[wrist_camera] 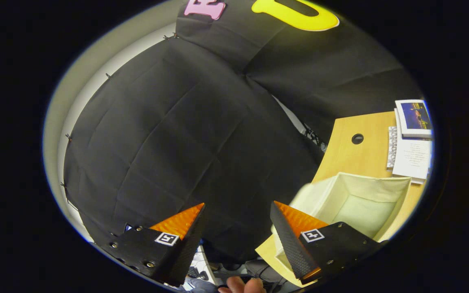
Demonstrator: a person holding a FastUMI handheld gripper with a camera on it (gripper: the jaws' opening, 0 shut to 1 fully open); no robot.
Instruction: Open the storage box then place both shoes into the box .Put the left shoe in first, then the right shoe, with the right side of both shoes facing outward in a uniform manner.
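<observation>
My claw (237,209) is spread wide, its two fingers well apart with nothing between them, holding nothing and touching nothing; the gap between the tips looks onto the black cloth wall (185,134) of the booth. Each finger carries one small square black-and-white marker, two markers in all. Just beyond my right-hand finger stands one storage box (354,201), a pale fabric box sitting on the wooden tabletop (352,156); it is open at the top and I can see into its light inner walls and floor, with nothing lying inside that I can make out. Part of its near wall is hidden behind that finger. I count one box and one round cable hole (357,138) in the tabletop beyond it. Past the box, at the far side of the tabletop, lies a small stack of printed papers (413,156) with one booklet or photo card (414,118) on top showing a blue picture; the print is too small to read. Below the fingers, a person's fingertips (242,285) show.
</observation>
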